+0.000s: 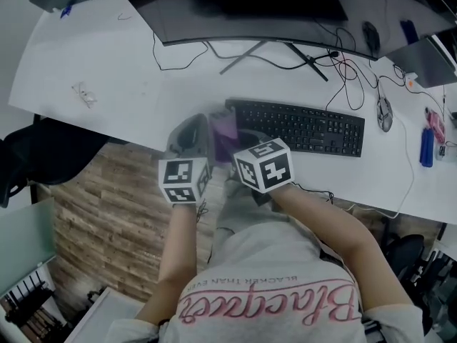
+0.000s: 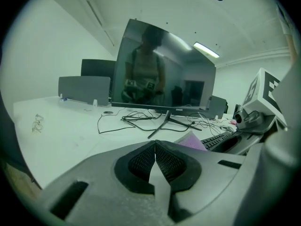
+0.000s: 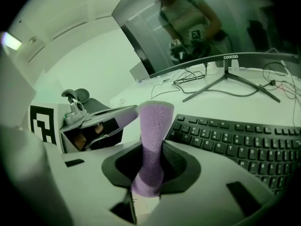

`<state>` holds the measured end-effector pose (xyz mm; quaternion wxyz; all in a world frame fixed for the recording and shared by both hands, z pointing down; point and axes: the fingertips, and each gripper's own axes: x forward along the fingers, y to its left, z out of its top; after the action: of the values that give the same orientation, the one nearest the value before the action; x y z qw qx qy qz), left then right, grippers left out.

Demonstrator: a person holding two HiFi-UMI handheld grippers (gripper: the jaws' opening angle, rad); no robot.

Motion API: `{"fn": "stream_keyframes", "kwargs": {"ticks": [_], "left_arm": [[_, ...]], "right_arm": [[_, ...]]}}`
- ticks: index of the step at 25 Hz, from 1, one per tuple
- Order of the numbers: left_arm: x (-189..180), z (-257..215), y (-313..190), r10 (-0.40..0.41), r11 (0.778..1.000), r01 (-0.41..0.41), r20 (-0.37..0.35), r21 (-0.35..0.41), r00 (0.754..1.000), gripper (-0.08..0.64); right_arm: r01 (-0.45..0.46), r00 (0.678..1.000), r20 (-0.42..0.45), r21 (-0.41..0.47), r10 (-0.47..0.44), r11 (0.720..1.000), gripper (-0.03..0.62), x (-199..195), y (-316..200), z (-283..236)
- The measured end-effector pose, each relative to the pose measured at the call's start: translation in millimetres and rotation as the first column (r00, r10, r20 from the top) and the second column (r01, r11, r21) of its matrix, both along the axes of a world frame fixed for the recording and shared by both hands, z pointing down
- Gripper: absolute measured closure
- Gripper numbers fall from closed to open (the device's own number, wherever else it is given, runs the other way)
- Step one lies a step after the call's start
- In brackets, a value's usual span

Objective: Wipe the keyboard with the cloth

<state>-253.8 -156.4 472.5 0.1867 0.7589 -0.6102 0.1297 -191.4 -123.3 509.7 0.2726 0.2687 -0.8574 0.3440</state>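
Purple cloth [image 3: 155,121] fills the near field of the right gripper view. It is pinched between the jaws of the right gripper [image 3: 153,150], which are closed tightly on its lower part, and a folded length stands up past the tips. In the head view the cloth [image 1: 227,128] sits at the left end of the black keyboard [image 1: 300,126], over its near corner. I cannot tell whether it touches the keys.

The left gripper [image 2: 154,147] is just beside the right one, on the cloth's left. Its ribbed pads [image 2: 141,160] meet at the tips with nothing between them. Both marker cubes face the head camera, side by side above the desk's front edge.

The keyboard lies on a white desk [image 1: 107,63], angled slightly. Beyond it stands a wide dark monitor [image 1: 271,6] on a splayed stand, with loose cables [image 1: 335,66] trailing around the base. A mouse [image 1: 385,113] rests to the keyboard's right. Wood-pattern floor [image 1: 114,213] shows below the desk edge, and the person's printed shirt [image 1: 278,284] fills the bottom of the head view.
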Motion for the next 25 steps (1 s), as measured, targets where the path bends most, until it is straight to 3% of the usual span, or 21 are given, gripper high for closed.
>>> {"fn": "stream_keyframes", "kwargs": {"ticks": [9,25], "left_arm": [[-8.1,8.8,5.8,0.008,1.000,-0.008,-0.001,-0.023,1.000,0.555],[4.4,4.5,-2.8,0.030,1.000,-0.030,-0.011,-0.003,0.999,0.555]], "right_arm": [[0.007,0.994,-0.111,-0.003,-0.007,1.000,0.506,-2.4,7.8,21.5],[-0.006,0.990,-0.139,-0.007,0.005,1.000,0.506,11.4,6.0,21.6]]}}
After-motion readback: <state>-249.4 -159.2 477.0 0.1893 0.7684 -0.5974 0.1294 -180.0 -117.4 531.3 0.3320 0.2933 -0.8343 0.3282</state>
